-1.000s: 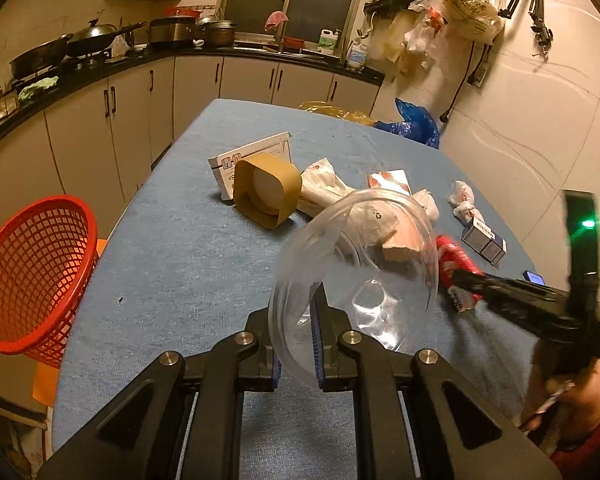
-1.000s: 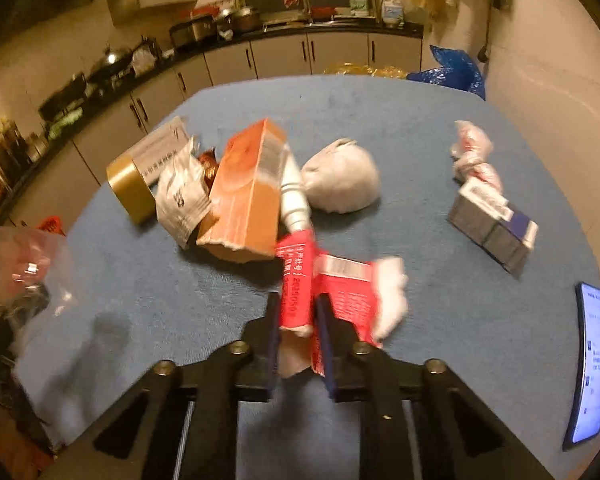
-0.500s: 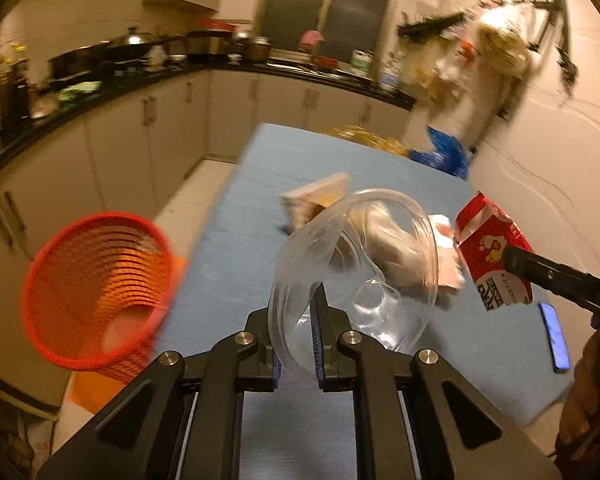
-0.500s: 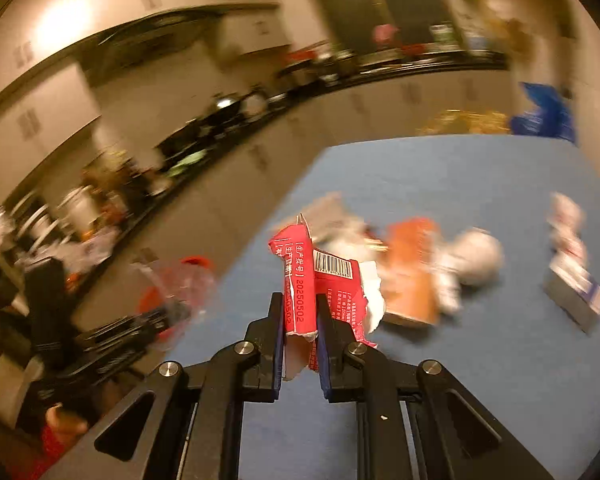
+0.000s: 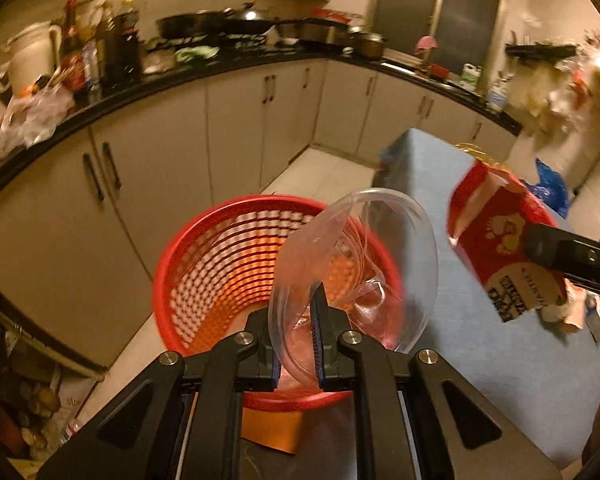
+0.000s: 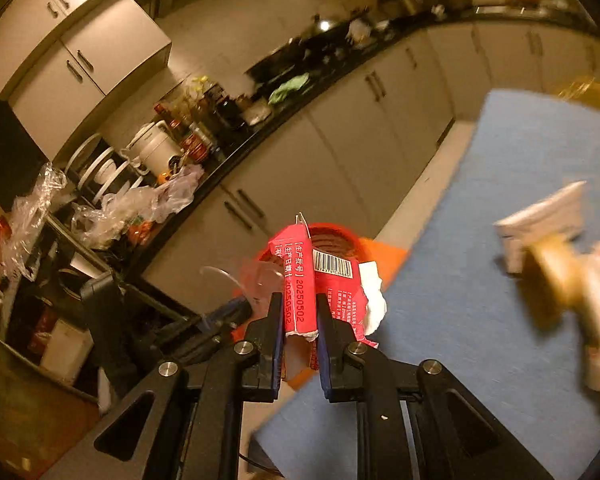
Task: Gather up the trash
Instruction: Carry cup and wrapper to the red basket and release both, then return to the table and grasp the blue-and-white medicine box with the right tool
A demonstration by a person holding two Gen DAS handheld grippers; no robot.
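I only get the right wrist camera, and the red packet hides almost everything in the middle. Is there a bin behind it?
Observer: Yes. The left wrist view shows a red mesh basket with a wide open top, standing beside the blue table.
Operator: What is that see-through thing on my left?
Observer: A clear plastic bowl. The left gripper pinches its rim with shut jaws, and the bowl sits in front of the basket's opening.
Operator: What does my packet look like from the other side?
Observer: The far face of the red packet has pale little footprints printed on it.
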